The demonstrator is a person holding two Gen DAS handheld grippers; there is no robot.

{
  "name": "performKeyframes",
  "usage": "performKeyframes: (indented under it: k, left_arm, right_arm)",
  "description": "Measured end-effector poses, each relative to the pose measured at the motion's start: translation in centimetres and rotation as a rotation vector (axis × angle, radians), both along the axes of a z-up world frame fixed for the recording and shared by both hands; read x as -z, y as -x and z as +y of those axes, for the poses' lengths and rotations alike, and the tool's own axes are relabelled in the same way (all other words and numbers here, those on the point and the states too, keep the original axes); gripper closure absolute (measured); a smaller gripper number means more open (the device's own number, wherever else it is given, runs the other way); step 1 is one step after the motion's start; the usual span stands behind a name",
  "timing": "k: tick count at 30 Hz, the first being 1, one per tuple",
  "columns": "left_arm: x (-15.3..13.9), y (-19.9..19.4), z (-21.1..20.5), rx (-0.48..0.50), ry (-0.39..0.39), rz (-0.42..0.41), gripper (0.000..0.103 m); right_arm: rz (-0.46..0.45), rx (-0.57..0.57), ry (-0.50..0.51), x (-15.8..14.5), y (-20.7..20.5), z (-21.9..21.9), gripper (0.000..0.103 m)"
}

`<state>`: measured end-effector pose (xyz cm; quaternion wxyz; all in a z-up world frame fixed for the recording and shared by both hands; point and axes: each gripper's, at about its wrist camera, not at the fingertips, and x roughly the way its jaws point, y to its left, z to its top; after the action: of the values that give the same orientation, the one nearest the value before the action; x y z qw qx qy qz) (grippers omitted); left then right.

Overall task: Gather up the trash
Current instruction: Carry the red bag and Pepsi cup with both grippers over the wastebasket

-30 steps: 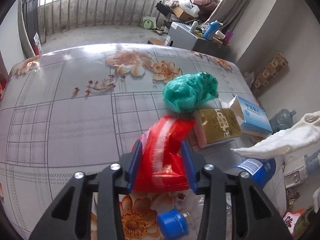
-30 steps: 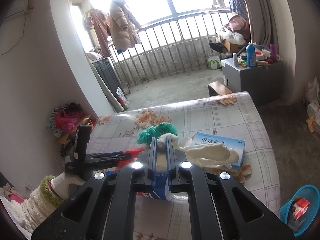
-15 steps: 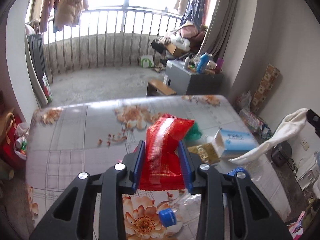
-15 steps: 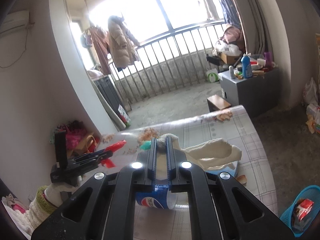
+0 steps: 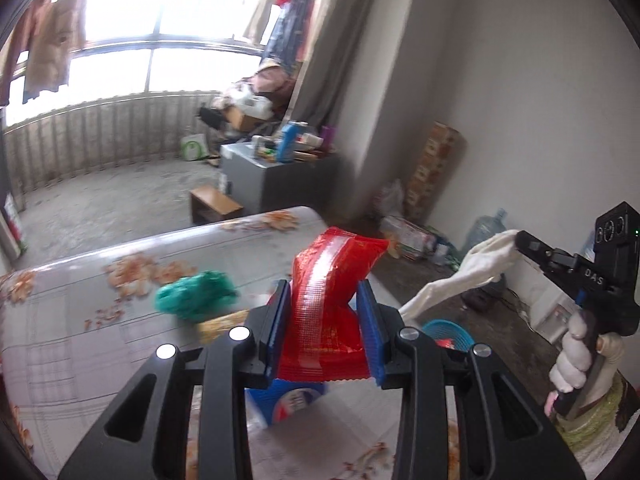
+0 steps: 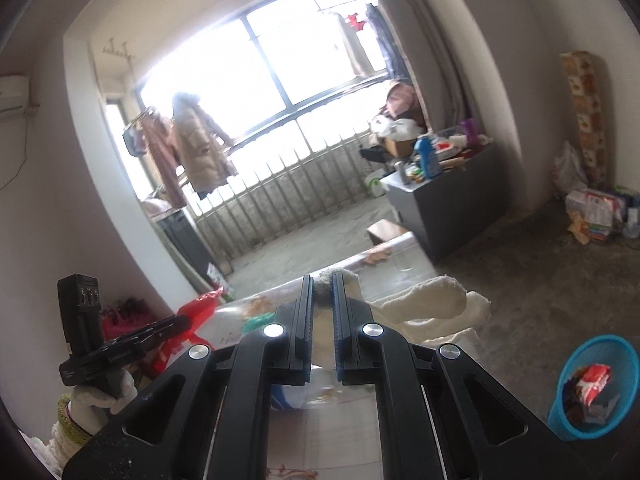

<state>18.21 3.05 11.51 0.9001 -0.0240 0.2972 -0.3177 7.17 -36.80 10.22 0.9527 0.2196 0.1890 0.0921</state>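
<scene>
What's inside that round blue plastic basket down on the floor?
The blue basket holds a crumpled red-and-white wrapper on top of dark scraps. Whatever lies beneath them, and the basket's bottom, is covered.

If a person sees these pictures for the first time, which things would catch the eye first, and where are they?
Most striking is the red snack packet, clamped in the left gripper above the flowered table. Next comes the white sock hanging from the shut right gripper on the right. Beyond the table's right edge, a blue basket stands on the floor with trash in it.
</scene>
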Motion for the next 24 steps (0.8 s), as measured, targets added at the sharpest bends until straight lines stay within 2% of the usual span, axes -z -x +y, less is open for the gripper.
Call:
performKeyframes:
  k: [7, 13, 18, 24]
  left_arm:
    - [-0.4, 0.5, -9.9, 0.19, 0.006, 0.027, 0.07]
    - [1.0, 0.3, -19.2, 0.351, 0.021, 0.125, 0.07]
    - [3.4, -0.5, -28.7, 0.469, -0.032, 0.21, 0.07]
    - [7.2, -1.3, -39.6, 0.589, -0.113, 0.28, 0.07]
  right_arm:
    - [-0.011, 0.151, -0.04, 1.0, 3.8, -6.5, 0.096]
    - [0.024, 0.297, -0.046, 3.3, 6.5, -11.9, 0.096]
    - [0.095, 0.415, -0.045, 5.8, 7.8, -16.2, 0.096]
    - [0.211, 0.499, -0.02, 9.5, 7.9, -20.2, 0.096]
